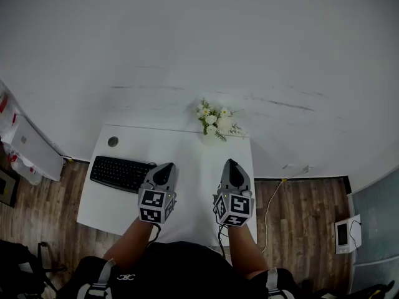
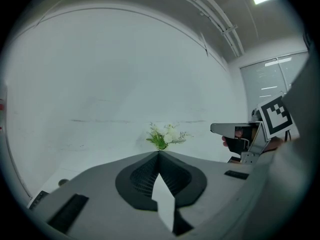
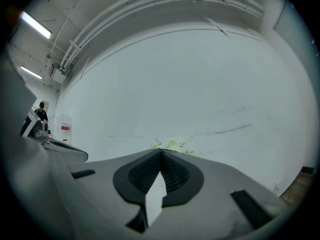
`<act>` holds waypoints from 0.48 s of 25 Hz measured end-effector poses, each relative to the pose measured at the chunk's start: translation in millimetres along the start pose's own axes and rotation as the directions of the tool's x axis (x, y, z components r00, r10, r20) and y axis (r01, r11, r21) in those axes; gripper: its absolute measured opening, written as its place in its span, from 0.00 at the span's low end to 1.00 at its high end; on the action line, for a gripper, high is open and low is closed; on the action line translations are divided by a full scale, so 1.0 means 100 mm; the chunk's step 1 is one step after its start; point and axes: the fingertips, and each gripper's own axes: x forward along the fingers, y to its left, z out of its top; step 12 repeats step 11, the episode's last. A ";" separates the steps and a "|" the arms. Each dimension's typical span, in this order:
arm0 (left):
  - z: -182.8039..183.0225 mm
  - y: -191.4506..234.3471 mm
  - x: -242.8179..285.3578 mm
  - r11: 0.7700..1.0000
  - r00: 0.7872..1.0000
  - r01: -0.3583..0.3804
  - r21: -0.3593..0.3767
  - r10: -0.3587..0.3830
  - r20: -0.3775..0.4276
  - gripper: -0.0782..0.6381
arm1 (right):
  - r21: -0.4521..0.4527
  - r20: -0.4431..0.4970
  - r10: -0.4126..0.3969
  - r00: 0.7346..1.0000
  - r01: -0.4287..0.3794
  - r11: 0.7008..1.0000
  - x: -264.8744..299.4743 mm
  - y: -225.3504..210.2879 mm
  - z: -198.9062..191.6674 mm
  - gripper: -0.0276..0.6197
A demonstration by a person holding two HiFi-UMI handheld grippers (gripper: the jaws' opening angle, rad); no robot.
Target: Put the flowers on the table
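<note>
A: Flowers [image 1: 215, 122] status?
B: On the white table [image 1: 187, 161], at the far edge, up against the wall [image 1: 199, 42]. Whatever holds them blends into the white top, so no vase can be made out.
A: Grippers?
B: Left gripper [image 2: 159, 154]: jaws pressed together tip to tip, nothing between. Right gripper [image 3: 161, 152]: same, closed and empty. Both are held side by side over the near part of the table, well short of the flowers.
A: Gripper views usable?
B: Partly. Left gripper view shows the bouquet clearly, just above its jaw tips. In the right gripper view its own jaws cover the lower bouquet, and only blossom tops show.
A: Anything else on the table?
B: Black keyboard [image 1: 120, 172] on the left, its right end near the left gripper. There's a round cable hole [image 1: 113, 141] behind it. The table's near edge is hidden by the person's forearms and torso.
</note>
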 end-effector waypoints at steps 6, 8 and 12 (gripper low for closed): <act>0.05 -0.09 -0.02 1.000 1.000 0.000 0.010 0.000 0.011 0.11 | 0.006 -0.007 -0.005 1.000 0.005 1.000 -0.04 -0.07 -0.02 0.05; 0.06 -0.10 -0.03 1.000 1.000 -0.002 0.012 0.002 0.011 0.11 | 0.005 -0.008 -0.004 1.000 0.004 1.000 -0.05 -0.08 -0.03 0.05; 0.07 -0.11 -0.05 1.000 1.000 -0.003 0.012 0.003 0.012 0.11 | 0.004 -0.012 -0.001 1.000 0.001 1.000 -0.07 -0.08 -0.04 0.05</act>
